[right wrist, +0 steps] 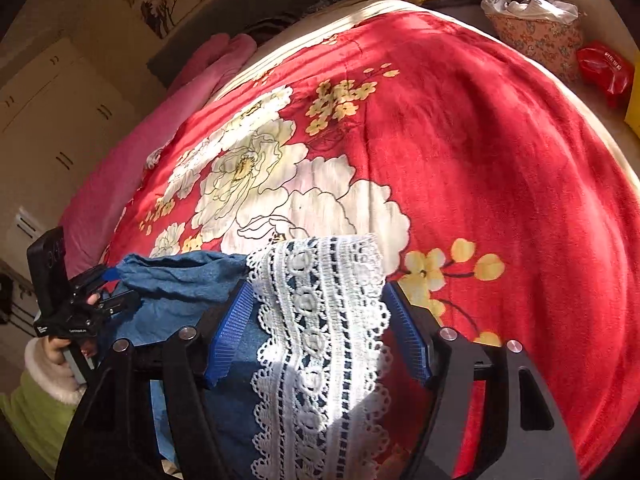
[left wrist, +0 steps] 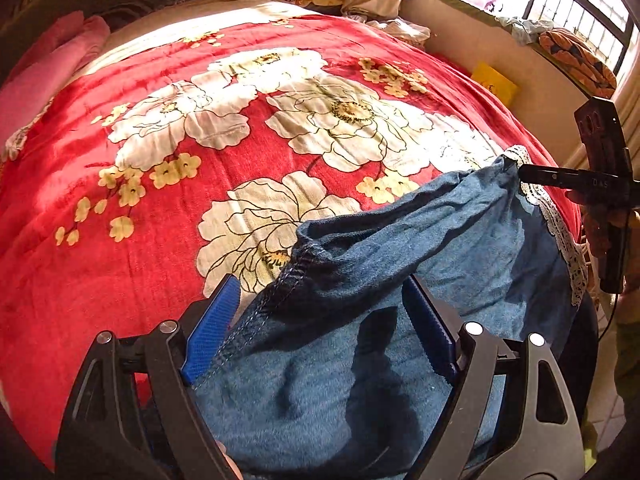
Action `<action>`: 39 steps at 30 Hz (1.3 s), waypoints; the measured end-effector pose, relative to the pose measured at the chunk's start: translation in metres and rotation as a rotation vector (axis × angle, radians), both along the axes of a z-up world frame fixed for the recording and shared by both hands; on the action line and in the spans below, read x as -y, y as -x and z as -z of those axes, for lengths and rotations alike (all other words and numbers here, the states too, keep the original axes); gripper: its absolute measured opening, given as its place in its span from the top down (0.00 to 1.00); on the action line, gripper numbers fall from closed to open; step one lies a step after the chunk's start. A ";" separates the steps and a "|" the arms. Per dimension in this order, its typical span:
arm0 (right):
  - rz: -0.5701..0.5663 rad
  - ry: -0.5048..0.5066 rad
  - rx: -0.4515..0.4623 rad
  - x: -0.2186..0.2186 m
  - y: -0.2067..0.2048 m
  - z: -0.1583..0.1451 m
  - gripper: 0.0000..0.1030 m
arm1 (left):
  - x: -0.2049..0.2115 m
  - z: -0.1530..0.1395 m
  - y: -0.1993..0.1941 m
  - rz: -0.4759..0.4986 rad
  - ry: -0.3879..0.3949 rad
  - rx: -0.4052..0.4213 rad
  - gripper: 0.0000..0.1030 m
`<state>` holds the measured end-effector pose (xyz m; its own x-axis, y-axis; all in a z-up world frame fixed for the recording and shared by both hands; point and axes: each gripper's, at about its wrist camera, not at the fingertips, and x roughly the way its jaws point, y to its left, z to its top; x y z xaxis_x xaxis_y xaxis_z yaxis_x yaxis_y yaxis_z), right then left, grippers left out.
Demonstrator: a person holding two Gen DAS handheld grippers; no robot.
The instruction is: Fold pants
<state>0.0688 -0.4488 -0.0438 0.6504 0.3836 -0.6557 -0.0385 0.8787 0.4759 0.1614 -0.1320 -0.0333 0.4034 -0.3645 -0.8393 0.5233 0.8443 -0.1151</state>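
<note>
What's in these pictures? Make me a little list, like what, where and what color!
place: bed covered by a red flowered blanket
pants: blue denim pants, rumpled at the blanket's near edge
trim: white lace trim on the pants
left tool: left tool open, denim lying between its pads, not pinched
right tool: right tool has the lace draped between its pads; grip unclear
folding: no neat fold yet
beside: pink cloth along the blanket's far side

Bright sun from window (left wrist: 576, 4), hard shadows, glare patches, fisheye-warped edges (dark corners)
</note>
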 end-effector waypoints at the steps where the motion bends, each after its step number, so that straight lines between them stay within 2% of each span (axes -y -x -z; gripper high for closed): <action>1: -0.007 0.011 -0.002 -0.005 -0.001 0.003 0.53 | 0.002 0.003 -0.003 0.008 0.001 -0.012 0.42; 3: -0.014 -0.014 0.004 -0.007 0.000 0.007 0.71 | 0.006 0.008 -0.007 0.024 0.011 -0.032 0.68; 4: -0.011 -0.030 0.010 -0.006 0.003 0.007 0.73 | 0.008 0.009 -0.008 0.032 0.018 -0.036 0.79; 6: -0.010 -0.019 0.032 -0.006 0.008 0.001 0.80 | 0.009 0.007 -0.011 0.036 0.036 -0.041 0.88; 10: -0.001 0.092 0.113 -0.010 0.013 -0.032 0.81 | 0.010 -0.010 -0.018 0.026 0.063 0.001 0.92; 13: 0.011 0.176 0.134 -0.010 0.000 -0.047 0.81 | 0.017 -0.018 -0.030 0.015 0.066 0.028 0.92; 16: 0.028 0.228 0.085 -0.005 -0.023 -0.042 0.81 | 0.027 -0.013 -0.043 0.002 0.042 0.026 0.92; 18: 0.018 0.255 0.022 -0.006 -0.039 -0.027 0.80 | 0.032 -0.001 -0.052 -0.011 0.009 0.014 0.92; 20: 0.025 0.282 -0.023 -0.009 -0.048 -0.010 0.72 | 0.033 0.011 -0.056 -0.016 -0.001 0.000 0.89; 21: 0.018 0.290 -0.027 -0.009 -0.049 -0.006 0.70 | 0.031 0.014 -0.056 -0.028 -0.001 0.002 0.85; 23: 0.041 0.253 -0.014 -0.003 -0.043 -0.009 0.66 | 0.027 0.013 -0.055 -0.042 0.022 0.002 0.83; 25: 0.079 0.214 0.007 0.006 -0.029 -0.021 0.55 | 0.019 0.004 -0.051 -0.069 0.035 0.013 0.64; 26: 0.099 0.197 0.029 0.010 -0.018 -0.028 0.47 | 0.016 -0.002 -0.048 -0.075 0.046 0.023 0.59; 27: 0.110 0.175 0.052 0.014 -0.007 -0.034 0.45 | 0.011 -0.009 -0.043 -0.082 0.061 0.037 0.53; 32: 0.169 0.110 0.086 0.023 0.051 -0.045 0.38 | -0.023 -0.042 -0.008 -0.169 0.122 0.107 0.38; 39: 0.254 0.051 0.041 0.022 0.108 -0.023 0.32 | -0.088 -0.062 0.056 -0.325 0.183 0.167 0.21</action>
<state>-0.0389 -0.4704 -0.0204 0.7484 0.1717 -0.6406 0.1681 0.8852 0.4337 0.1057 -0.0439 0.0285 0.6474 -0.3328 -0.6856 0.2566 0.9423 -0.2151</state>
